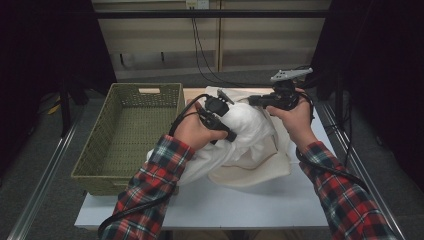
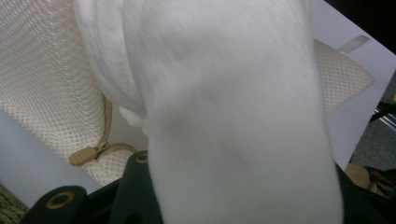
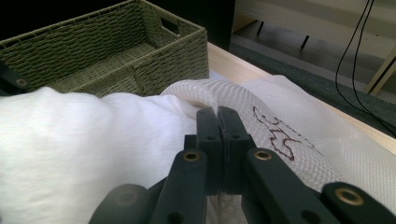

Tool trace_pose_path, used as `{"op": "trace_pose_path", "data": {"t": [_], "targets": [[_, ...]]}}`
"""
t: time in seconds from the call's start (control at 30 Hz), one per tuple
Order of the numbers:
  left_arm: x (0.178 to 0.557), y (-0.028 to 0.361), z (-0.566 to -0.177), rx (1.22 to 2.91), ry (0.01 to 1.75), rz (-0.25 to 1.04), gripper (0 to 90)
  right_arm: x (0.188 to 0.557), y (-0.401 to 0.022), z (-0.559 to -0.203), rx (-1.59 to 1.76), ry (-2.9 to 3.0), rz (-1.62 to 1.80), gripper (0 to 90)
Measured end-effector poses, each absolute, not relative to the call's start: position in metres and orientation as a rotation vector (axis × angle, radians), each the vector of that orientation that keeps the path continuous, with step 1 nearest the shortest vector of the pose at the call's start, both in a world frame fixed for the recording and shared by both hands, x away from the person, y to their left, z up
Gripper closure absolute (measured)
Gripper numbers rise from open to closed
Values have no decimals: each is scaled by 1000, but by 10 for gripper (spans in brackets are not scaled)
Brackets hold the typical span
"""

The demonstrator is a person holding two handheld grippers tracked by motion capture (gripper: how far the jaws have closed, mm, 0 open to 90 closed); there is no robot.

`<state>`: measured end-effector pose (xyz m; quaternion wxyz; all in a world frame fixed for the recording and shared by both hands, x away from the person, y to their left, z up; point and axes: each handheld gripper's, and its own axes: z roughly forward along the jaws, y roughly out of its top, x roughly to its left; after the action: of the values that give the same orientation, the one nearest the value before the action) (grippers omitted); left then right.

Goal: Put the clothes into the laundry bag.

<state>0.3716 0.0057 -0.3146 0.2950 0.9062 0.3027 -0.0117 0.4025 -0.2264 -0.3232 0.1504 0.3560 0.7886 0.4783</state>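
White garment (image 1: 245,132): mid-worktop, right of the basket (image 1: 131,135), bundled and half inside a cream mesh bag (image 1: 260,167); left gripper (image 1: 220,117) jaws part-closed on a thick fold of it, apparently to feed it into the bag; right gripper (image 1: 257,100) at far right, jaws pressed together on the bag's rim (image 3: 210,95), likely holding the mouth up and open for stuffing; worktop (image 1: 250,205) pale, bare at near edge. Left gripper view adds the bag's zip pull (image 2: 84,155) and mesh weave; right gripper view adds a dark red stitched mark (image 3: 275,135) on the mesh and the basket's handle slot (image 3: 169,25).
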Motion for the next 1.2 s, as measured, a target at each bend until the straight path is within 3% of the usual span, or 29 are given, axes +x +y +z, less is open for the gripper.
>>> {"op": "trace_pose_path", "data": {"t": [0.27, 0.63, 1.2], "targets": [[382, -6, -325, 2387, 884, -52, 594, 402, -226, -326, 1027, 2273, 1373, 889], [391, 1, -328, 2273, 1049, 173, 598, 400, -229, -325, 1021, 2271, 1393, 890], [378, -13, -324, 2293, 937, -27, 594, 403, -228, -319, 1035, 2255, 1393, 890]]}}
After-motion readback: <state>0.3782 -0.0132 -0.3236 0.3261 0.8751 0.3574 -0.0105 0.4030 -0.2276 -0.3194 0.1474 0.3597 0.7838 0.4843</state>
